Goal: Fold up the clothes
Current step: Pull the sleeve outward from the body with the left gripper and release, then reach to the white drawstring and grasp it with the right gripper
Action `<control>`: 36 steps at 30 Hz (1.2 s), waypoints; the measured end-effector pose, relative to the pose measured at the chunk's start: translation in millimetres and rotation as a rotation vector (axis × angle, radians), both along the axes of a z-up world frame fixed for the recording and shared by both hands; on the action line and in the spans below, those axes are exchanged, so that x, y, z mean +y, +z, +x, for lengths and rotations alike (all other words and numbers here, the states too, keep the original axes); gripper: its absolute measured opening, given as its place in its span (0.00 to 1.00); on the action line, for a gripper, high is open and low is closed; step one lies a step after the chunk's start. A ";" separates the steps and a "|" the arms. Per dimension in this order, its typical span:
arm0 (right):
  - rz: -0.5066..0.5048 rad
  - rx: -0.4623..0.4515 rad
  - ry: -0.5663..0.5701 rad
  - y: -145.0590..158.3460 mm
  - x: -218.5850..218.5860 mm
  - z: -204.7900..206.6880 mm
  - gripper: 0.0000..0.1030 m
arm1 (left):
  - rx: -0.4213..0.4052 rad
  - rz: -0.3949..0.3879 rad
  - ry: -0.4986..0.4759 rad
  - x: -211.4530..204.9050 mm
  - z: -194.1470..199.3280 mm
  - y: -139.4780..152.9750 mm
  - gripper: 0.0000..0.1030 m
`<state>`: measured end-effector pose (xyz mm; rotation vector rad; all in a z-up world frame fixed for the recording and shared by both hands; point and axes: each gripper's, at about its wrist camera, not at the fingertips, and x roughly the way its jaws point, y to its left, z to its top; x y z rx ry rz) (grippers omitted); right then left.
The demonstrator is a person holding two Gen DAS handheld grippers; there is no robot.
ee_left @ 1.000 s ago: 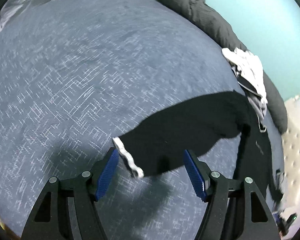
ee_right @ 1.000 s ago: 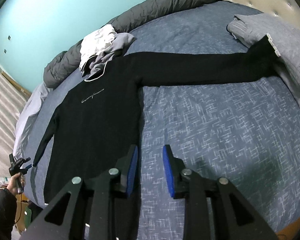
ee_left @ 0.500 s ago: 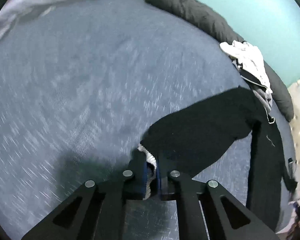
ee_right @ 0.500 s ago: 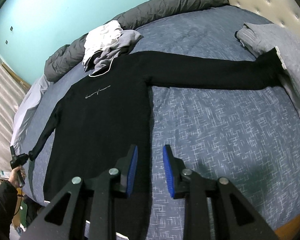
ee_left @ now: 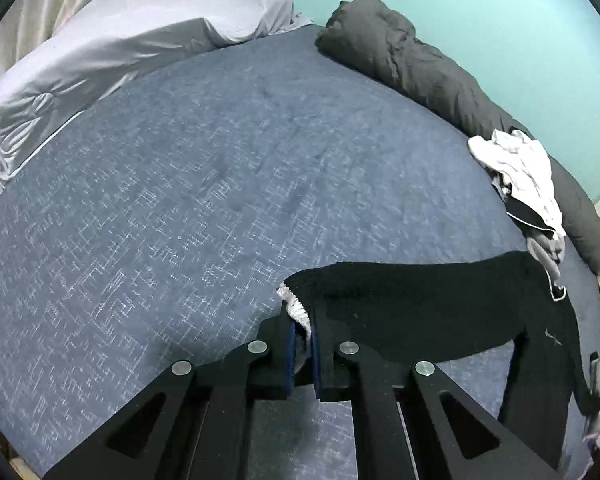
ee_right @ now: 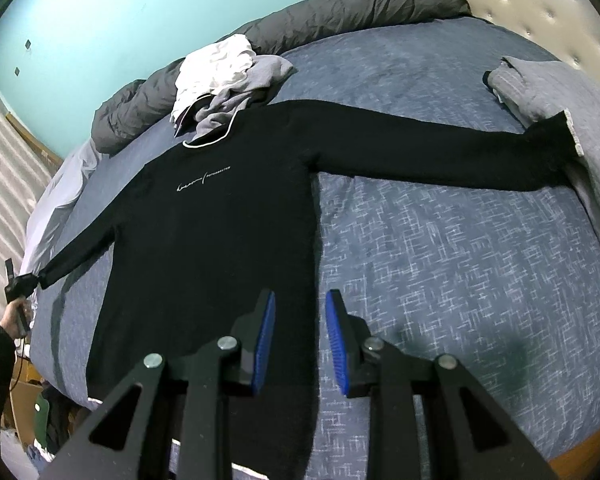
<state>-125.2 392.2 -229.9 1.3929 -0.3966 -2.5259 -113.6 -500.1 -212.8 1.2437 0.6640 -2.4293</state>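
In the left wrist view, the left gripper [ee_left: 302, 350] has its blue pads pressed nearly together on the white-edged cuff [ee_left: 296, 307] of the black sweater [ee_left: 440, 312]. The sleeve runs away to the right, lifted a little off the blue bedspread [ee_left: 180, 200] near the cuff, toward the body of the garment at the frame's edge. A rolled dark duvet [ee_left: 440, 76] lines the far side, with a pile of white and grey clothes [ee_left: 520, 172] against it and a pale grey quilt [ee_left: 120, 52] at the far left.

In the right wrist view, the sweater lies face up and spread flat, both sleeves stretched outward. The right gripper [ee_right: 300, 340] hovers over the hem side of the body with its pads clearly apart and nothing between them. The far sleeve's cuff [ee_right: 572, 132] rests on a folded grey blanket [ee_right: 560, 120]. At the left edge, a hand [ee_right: 14, 312] holds the other tool, with the near sleeve taut up to it.

The step in hand looks like folding the held sleeve across the chest. To do it well, keep the grip firm on the cuff, carry it in a low arc so the sleeve lays flat without twisting, and crease at the shoulder seam. The free tool could usefully pin the body near the armpit so the torso does not drag along.
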 end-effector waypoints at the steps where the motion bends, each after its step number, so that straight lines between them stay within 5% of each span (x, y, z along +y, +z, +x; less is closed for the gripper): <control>1: 0.002 -0.002 0.003 -0.4 -1.0 0.2 0.25 | -0.009 0.004 0.009 0.7 -3.1 -3.9 0.11; 6: 0.000 -0.011 0.011 -3.7 -1.4 -0.9 0.25 | -0.041 -0.005 0.059 5.6 12.9 -16.0 0.20; 9: -0.009 -0.016 0.011 -6.4 -2.2 -1.9 0.25 | -0.041 -0.036 0.039 19.4 27.9 -14.0 0.46; 15: -0.042 -0.020 0.017 -11.9 -6.5 0.2 0.30 | 0.005 0.057 -0.108 72.0 38.8 -9.1 0.54; 23: -0.056 -0.093 0.006 -28.3 4.1 7.5 0.37 | 0.026 0.223 -0.287 176.1 37.2 -13.8 0.56; 29: -0.081 -0.147 0.024 -45.2 6.5 21.7 0.41 | -0.051 0.307 -0.455 260.3 39.1 -35.1 0.56; 36: -0.098 -0.175 0.027 -57.7 9.3 26.9 0.41 | -0.130 0.253 -0.566 320.2 51.1 -57.8 0.56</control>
